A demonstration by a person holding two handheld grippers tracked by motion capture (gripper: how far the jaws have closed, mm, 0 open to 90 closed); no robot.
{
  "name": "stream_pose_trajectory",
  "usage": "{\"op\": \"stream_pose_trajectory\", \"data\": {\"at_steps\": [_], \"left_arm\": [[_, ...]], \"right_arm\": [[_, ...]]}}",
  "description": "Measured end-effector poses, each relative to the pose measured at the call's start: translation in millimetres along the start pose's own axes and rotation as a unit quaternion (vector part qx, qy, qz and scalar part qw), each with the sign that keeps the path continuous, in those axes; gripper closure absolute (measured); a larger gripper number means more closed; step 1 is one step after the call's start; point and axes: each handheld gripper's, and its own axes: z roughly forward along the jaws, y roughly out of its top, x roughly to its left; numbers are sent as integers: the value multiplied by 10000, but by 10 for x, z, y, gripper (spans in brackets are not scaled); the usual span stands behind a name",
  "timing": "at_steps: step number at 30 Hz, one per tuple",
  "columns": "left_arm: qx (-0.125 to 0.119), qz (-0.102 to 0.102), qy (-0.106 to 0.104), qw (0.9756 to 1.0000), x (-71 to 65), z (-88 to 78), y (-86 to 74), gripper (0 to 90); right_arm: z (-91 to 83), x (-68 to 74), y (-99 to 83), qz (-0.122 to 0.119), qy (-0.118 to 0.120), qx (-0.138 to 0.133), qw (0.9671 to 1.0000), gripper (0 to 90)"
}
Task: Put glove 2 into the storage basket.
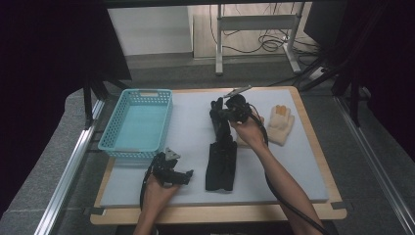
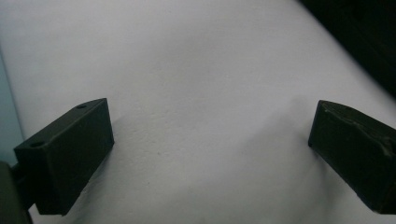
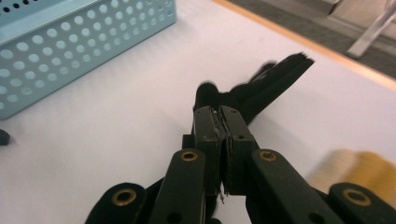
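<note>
On the far left of the surface [image 1: 293, 161] I see a light blue basket [image 1: 137, 123] with small holes in its walls. Just near of the basket is my left tongs [image 1: 188, 174], held low over the white mat. In the left gripper view its two black jaws stand wide apart, with bare mat between them, so they are released and hold nothing.

In the middle lies a black glove [image 1: 221, 161]. Its near part rests flat on the mat, well apart from the basket. Its far part is lifted up by my right tongs [image 1: 219, 113]. In the right gripper view the two jaws are clenched together on the black cloth, and the glove's fingers stick out past the tips, pointing toward the far edge of the surface. The basket's wall shows at the upper left of that view.

On the right, just beside my right hand [image 1: 249, 131], lies a cream and yellow glove [image 1: 280, 125], flat on the mat.
</note>
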Motion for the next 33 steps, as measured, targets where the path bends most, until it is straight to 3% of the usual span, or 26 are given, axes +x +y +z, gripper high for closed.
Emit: {"op": "stream_pose_trajectory", "data": {"at_steps": [3,6,11,14,17,23,27,33], "left_arm": [[0,1,1,10000,0,0,0,5],[12,2,2,10000,0,-2,1,5],[11,0,2,10000,0,-2,1,5],[6,0,0,10000,0,-2,0,5],[6,-2,1,10000,0,-1,0,5],[12,-4,0,10000,0,-2,1,5],[10,-6,0,10000,0,-2,1,5],[-1,-13,-4,10000,-1,-1,0,5]], "right_arm": [[-46,4,-10,-44,-37,65,10000,857],[61,76,-65,-46,92,139,9999,855],[297,348,-81,-197,520,70,9984,799],[363,452,-15,-369,599,14,9975,741],[360,428,54,-316,577,-105,9978,705],[448,289,-1,-288,414,62,9987,672],[669,242,-124,-313,484,191,9982,588],[945,305,-203,-591,517,356,9963,465]]}}
